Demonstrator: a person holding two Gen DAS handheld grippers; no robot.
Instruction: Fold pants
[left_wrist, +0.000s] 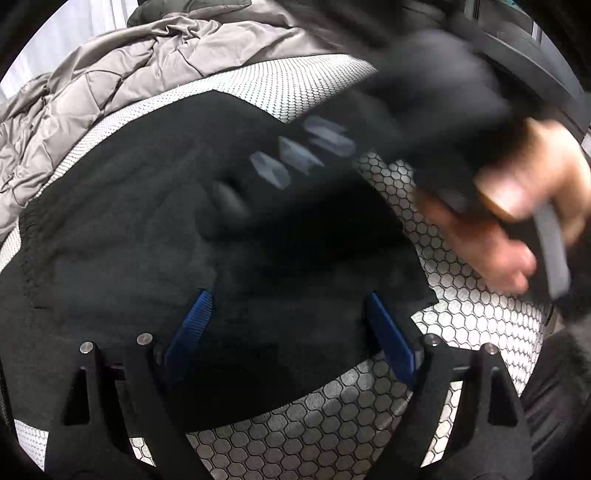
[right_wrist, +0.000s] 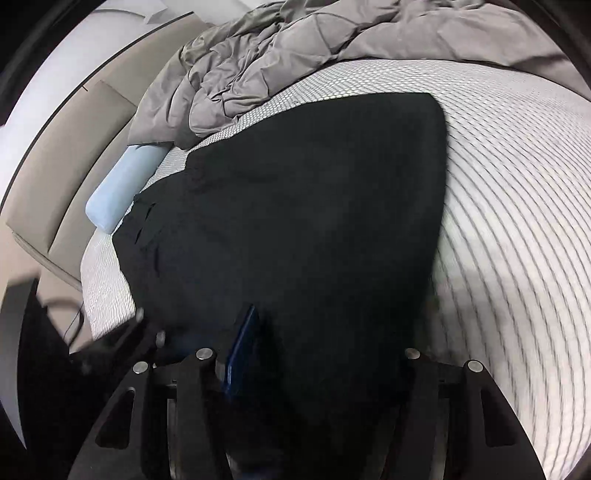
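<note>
room: we see bare honeycomb mattress (right_wrist: 517, 192) right of the pants, grey quilt (right_wrist: 295, 62) bunched at the far edge | pants (right_wrist: 295, 221): black, flat on the bed | left tool (left_wrist: 288, 332): spread wide, pants' near edge between its blue pads (left_wrist: 192, 325) | right tool (right_wrist: 317, 354): draped in fabric, grip unclear | right hand (left_wrist: 517, 221) blurred

Black pants (right_wrist: 295, 229) hide the right claw's (right_wrist: 317, 354) far finger; the right hand (left_wrist: 517, 221) is motion-blurred.
</note>
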